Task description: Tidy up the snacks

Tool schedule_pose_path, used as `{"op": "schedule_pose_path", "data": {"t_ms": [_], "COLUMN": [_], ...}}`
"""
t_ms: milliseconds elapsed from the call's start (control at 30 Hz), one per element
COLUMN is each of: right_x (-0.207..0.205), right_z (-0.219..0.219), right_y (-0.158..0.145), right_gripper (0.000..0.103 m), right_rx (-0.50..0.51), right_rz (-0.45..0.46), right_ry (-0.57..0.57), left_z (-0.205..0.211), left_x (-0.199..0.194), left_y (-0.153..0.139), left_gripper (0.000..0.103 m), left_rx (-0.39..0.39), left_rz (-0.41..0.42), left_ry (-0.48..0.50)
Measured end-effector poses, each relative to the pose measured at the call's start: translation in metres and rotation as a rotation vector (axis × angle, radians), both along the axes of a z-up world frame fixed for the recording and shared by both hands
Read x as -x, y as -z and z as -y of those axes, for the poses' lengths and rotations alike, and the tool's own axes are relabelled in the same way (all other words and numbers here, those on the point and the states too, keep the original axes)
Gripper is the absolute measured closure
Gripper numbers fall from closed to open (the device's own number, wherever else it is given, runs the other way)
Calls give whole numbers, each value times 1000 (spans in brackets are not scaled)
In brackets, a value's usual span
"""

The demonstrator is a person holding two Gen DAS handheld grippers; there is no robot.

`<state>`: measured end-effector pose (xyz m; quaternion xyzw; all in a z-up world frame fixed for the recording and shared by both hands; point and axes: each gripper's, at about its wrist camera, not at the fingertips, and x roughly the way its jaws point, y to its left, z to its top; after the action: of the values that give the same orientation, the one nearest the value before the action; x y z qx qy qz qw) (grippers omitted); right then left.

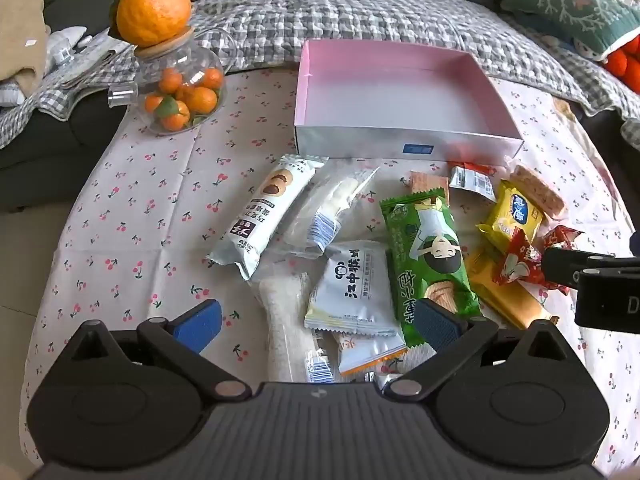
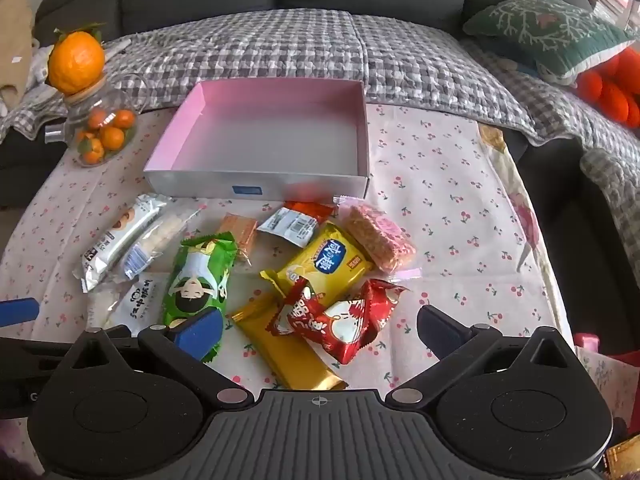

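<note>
Both grippers hover over the snack pile with fingers spread wide, grasping nothing. The left gripper (image 1: 318, 326) hangs above the white square packet (image 1: 354, 290) and the long green wrapper (image 1: 430, 264); the right gripper (image 2: 320, 330) sits over the crinkled red packets (image 2: 340, 320) and the gold bar (image 2: 286, 350). The yellow packet (image 2: 324, 262) lies just beyond. Farther off on the cherry-print desk cloth (image 2: 440, 184) sits the shallow pink-lined cardboard box (image 2: 362, 128), nothing inside, with a glass jar of small oranges (image 1: 182, 92) to its left.

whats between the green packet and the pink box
In the right wrist view, a small orange wafer pack lies between the green packet and the pink box; otherwise bare cloth.
</note>
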<state>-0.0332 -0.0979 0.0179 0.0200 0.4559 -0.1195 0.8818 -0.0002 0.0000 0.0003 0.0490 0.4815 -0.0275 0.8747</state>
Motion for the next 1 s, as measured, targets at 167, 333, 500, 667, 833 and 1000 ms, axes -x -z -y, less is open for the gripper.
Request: {"op": "schedule_pose_path", "data": {"t_ms": [167, 333, 500, 667, 833, 1000], "right_x": [0, 2, -4, -4, -3, -3], "right_z": [1, -1, -4, -4, -4, -4], "right_y": [4, 5, 7, 8, 8, 7], "right_gripper": [0, 0, 0, 0, 0, 0], "right_rx": [-28, -35, -27, -26, -26, -27], "right_rz": [-14, -25, -43, -42, -42, -42], "right_ry": [0, -12, -2, 0, -2, -1], "left_z": [-2, -2, -3, -4, -6, -4], "left_x": [0, 0, 0, -1, -3, -2], "left_y": [-1, -1, -2, -3, -4, -3], "left_gripper": [0, 0, 0, 0, 0, 0], "left_rx": [10, 9, 9, 11, 9, 9], "left_rz": [-13, -7, -9, -11, -12, -11], "left_ry": [-1, -1, -4, -4, -6, -9]}}
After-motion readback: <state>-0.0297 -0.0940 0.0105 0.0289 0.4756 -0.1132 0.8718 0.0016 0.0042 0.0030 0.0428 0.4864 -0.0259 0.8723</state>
